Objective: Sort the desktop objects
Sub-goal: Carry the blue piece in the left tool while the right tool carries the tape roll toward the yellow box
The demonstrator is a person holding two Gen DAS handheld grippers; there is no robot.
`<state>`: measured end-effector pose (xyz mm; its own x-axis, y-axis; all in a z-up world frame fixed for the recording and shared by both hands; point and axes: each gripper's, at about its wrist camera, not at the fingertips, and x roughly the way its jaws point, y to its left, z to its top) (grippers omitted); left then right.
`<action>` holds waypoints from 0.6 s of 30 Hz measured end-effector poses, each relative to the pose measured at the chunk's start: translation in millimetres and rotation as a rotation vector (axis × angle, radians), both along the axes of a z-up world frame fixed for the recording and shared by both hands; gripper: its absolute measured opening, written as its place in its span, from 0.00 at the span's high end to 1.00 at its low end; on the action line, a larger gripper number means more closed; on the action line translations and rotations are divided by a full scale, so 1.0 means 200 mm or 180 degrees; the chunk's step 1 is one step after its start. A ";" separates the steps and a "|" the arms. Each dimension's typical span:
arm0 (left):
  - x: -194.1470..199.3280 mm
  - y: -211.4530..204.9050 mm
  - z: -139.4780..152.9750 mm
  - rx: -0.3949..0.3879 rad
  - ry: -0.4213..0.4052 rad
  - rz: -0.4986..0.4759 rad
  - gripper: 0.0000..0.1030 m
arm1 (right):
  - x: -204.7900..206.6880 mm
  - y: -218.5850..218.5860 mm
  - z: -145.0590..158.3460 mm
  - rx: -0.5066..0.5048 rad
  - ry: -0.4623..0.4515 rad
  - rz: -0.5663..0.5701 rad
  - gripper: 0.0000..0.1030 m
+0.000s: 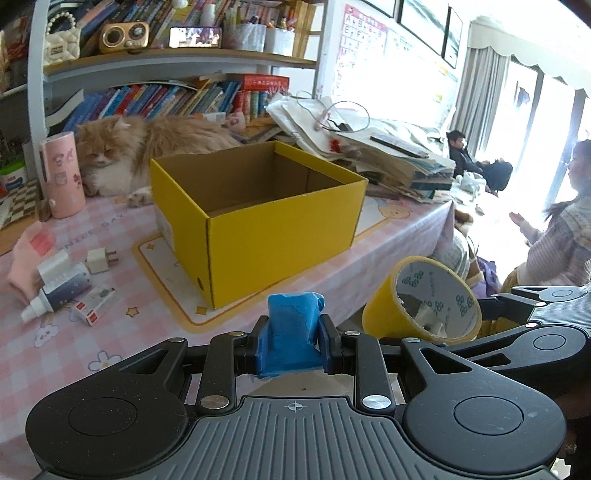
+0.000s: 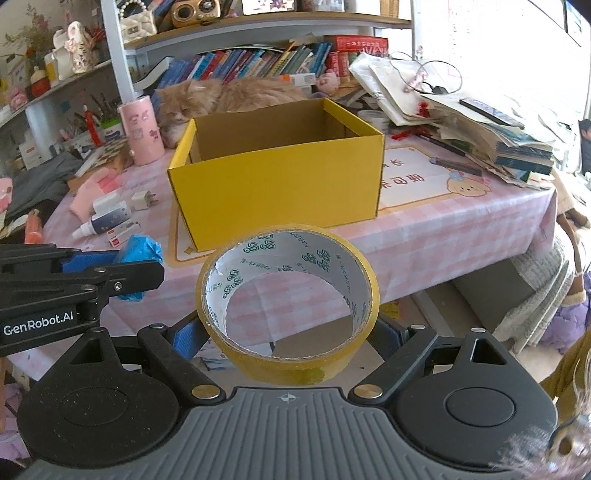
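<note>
- Left claw (image 1: pixel 292 338) of mine is clamped tight on a crumpled blue wad (image 1: pixel 293 325).
- Right claw (image 2: pixel 288 332) grips a yellow tape roll (image 2: pixel 288 299) across its width, jaws spread wide.
- Ahead of both claws, the yellow box (image 2: pixel 277 177) stands open on the pink tablecloth (image 2: pixel 424 236).

Daylight floods in from the window (image 1: pixel 532 110) at two o'clock, blowing out that side, while fisheye distortion bends the shelves (image 2: pixel 258 22) and softens the rims.
</note>
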<state>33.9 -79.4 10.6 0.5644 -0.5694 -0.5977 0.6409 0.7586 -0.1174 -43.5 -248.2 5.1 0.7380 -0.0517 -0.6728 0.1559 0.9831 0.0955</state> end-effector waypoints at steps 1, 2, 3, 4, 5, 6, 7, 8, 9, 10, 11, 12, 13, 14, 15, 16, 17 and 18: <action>0.01 0.00 0.00 -0.0005 0.0001 0.0009 0.75 | 0.01 0.00 0.00 -0.0005 0.0003 0.0015 0.14; 0.01 0.01 0.00 -0.0012 0.0001 0.0018 0.75 | 0.02 0.01 0.00 -0.0016 0.0002 0.0030 0.14; 0.02 0.01 0.00 -0.0019 0.0001 0.0023 0.75 | 0.03 0.01 0.01 -0.0028 0.0000 0.0049 0.14; 0.03 0.01 0.00 -0.0034 0.0005 0.0028 0.75 | 0.04 0.01 0.01 -0.0043 -0.0003 0.0070 0.14; 0.04 0.01 0.01 -0.0038 0.0004 0.0038 0.75 | 0.05 0.02 0.01 -0.0058 -0.0005 0.0089 0.14; 0.05 0.01 0.01 -0.0037 -0.0005 0.0052 0.75 | 0.06 0.02 0.01 -0.0074 -0.0010 0.0109 0.14; 0.06 0.01 0.01 -0.0039 -0.0012 0.0064 0.75 | 0.07 0.02 0.02 -0.0097 -0.0020 0.0133 0.14; 0.07 0.01 0.01 -0.0045 -0.0018 0.0077 0.75 | 0.08 0.02 0.03 -0.0118 -0.0033 0.0151 0.14; 0.08 0.00 0.02 -0.0052 -0.0028 0.0091 0.75 | 0.10 0.02 0.03 -0.0142 -0.0048 0.0166 0.14; 0.09 0.00 0.02 -0.0059 -0.0044 0.0103 0.75 | 0.11 0.02 0.04 -0.0164 -0.0062 0.0181 0.14; 0.10 -0.01 0.03 -0.0068 -0.0065 0.0114 0.75 | 0.12 0.01 0.04 -0.0185 -0.0077 0.0199 0.14; 0.11 -0.01 0.04 -0.0080 -0.0086 0.0121 0.75 | 0.14 0.01 0.05 -0.0209 -0.0094 0.0214 0.14; 0.12 -0.02 0.05 -0.0098 -0.0107 0.0124 0.75 | 0.15 0.00 0.06 -0.0241 -0.0122 0.0231 0.14; 0.13 -0.03 0.06 -0.0117 -0.0124 0.0129 0.75 | 0.16 0.00 0.07 -0.0265 -0.0146 0.0243 0.14; 0.15 -0.04 0.08 -0.0142 -0.0140 0.0138 0.75 | 0.17 -0.01 0.08 -0.0301 -0.0187 0.0261 0.14; 0.16 -0.05 0.09 -0.0166 -0.0148 0.0147 0.75 | 0.19 -0.02 0.10 -0.0334 -0.0227 0.0279 0.14; 0.18 -0.06 0.10 -0.0190 -0.0157 0.0157 0.75 | 0.20 -0.02 0.11 -0.0364 -0.0260 0.0294 0.14; 0.19 -0.07 0.11 -0.0217 -0.0169 0.0173 0.75 | 0.22 -0.03 0.12 -0.0392 -0.0293 0.0312 0.14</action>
<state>72.6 -93.8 33.3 0.6255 -0.5754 -0.5269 0.6057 0.7838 -0.1369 0.1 -254.8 28.7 0.8018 -0.0543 -0.5951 0.0549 0.9983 -0.0171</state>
